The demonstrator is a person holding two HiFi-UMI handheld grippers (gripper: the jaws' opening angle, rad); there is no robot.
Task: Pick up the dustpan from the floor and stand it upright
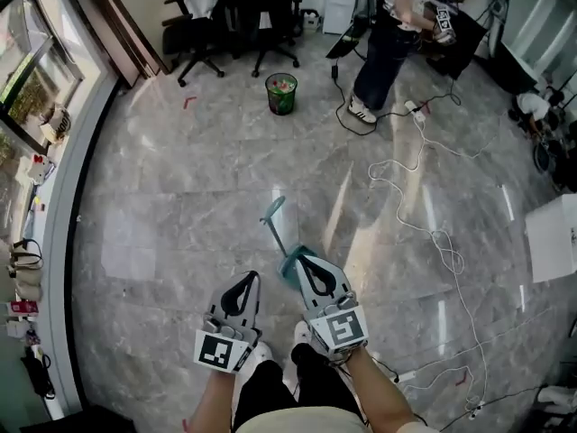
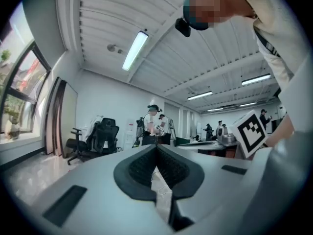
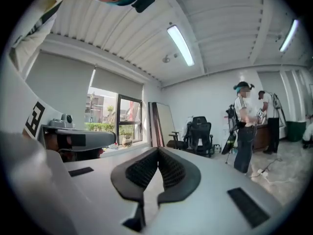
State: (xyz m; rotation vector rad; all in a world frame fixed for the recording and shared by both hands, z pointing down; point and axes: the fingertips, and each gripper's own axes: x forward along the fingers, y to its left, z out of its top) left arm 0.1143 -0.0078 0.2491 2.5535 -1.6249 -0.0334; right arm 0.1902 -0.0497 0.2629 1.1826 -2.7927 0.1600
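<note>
Dustpan [image 1: 289, 267]: teal, long-handled, located on the grey marble floor [image 1: 180, 197] near the lower middle of the head view. I read the pan as the near end. The thin handle runs from it toward the upper left of that view and ends in a paler grip. From this steep angle I cannot confirm whether the unit stands fully upright. Right tool [image 1: 306, 259]: in the head view its tip overlaps the near edge of the pan, and I cannot judge contact there. The right gripper view shows this tool [image 3: 157, 150] with its jaws brought together, pads meeting at the tips and nothing gripped; only the room lies beyond them. Left tool [image 1: 252, 276]: positioned just left of the right tool and clear of the dustpan. The left gripper view shows it [image 2: 156, 147] in the same condition, with the jaws together and no object between the pads. Each tool carries its marker cube at the rear, toward the forearms. Further out, a white cable [image 1: 433, 233] loops across the floor to the right of the dustpan. A green wastebasket [image 1: 281, 93] stands well beyond the dustpan. Past it are black office chairs [image 1: 194, 30] and, to the right, a standing person [image 1: 383, 43].
</note>
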